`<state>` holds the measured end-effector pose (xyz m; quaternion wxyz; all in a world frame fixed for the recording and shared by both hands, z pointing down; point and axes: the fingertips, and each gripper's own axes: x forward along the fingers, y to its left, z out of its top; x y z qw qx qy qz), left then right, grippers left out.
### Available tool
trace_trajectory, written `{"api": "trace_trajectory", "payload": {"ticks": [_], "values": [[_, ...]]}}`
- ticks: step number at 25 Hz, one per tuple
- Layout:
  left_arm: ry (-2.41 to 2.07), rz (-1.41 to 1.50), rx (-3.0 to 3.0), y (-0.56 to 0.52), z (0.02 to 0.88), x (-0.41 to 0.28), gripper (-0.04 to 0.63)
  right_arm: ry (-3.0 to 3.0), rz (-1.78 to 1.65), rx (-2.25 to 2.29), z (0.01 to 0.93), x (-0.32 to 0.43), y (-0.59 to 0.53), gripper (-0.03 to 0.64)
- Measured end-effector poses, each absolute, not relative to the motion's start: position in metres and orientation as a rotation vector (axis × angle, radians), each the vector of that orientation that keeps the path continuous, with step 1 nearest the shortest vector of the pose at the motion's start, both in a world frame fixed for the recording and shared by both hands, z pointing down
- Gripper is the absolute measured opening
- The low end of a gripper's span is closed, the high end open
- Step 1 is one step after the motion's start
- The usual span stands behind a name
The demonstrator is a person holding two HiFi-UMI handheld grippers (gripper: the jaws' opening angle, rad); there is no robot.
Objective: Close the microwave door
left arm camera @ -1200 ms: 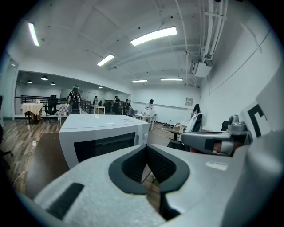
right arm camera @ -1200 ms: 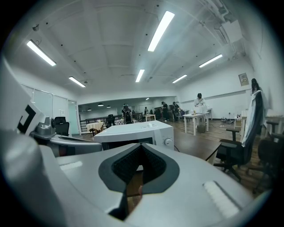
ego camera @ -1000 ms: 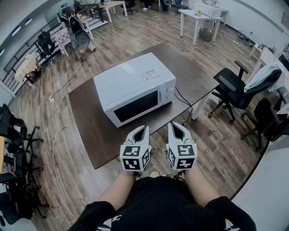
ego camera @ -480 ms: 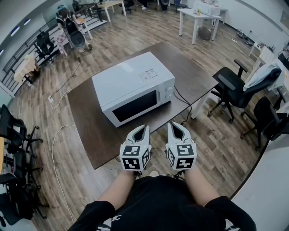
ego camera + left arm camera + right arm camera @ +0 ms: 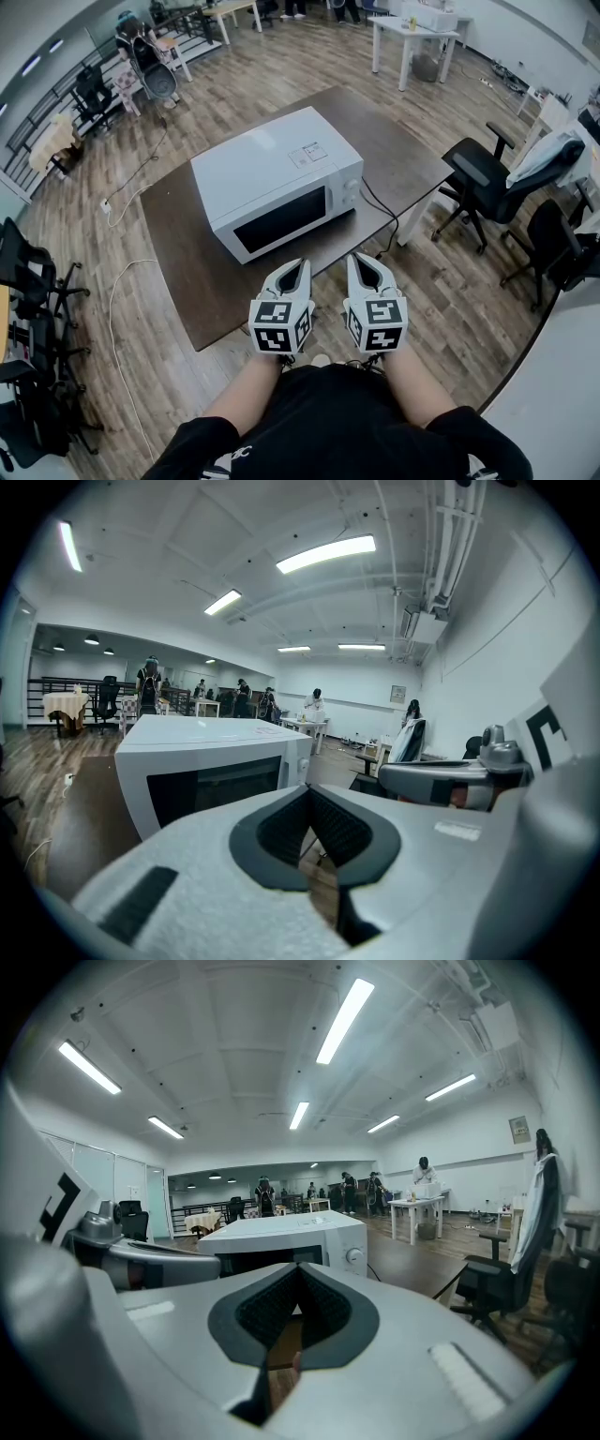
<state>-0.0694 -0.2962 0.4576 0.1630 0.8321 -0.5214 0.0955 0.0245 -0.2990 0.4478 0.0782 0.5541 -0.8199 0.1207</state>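
Two grippers, both with jaws drawn together and nothing between them. The left gripper and right gripper sit side by side, just apart, over the near edge of the table. Each is pale grey moulded plastic with dark ribbed pads, and each carries one cube with black-and-white square markers. In both gripper views the pads meet at the tips.

One microwave stands beyond them in the middle of the table, apart from both grippers. It is a white box set at an angle. Its door, with a dark glossy window, lies flush with the front. A round knob shows on the panel to the right of the door. A small label is on top, with print too small to read. One black cord runs off the table's right edge.

The table is dark brown, flat and rectangular, and the floor is wood plank. Two black office chairs stand to the right.
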Motion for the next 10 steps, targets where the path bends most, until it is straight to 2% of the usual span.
{"api": "trace_trajectory", "payload": {"ticks": [10], "values": [[-1.480, 0.278, 2.380, -0.2954, 0.4576, -0.0681, 0.009, -2.455, 0.354, 1.650, 0.4472, 0.0235, -0.2985, 0.006]]}}
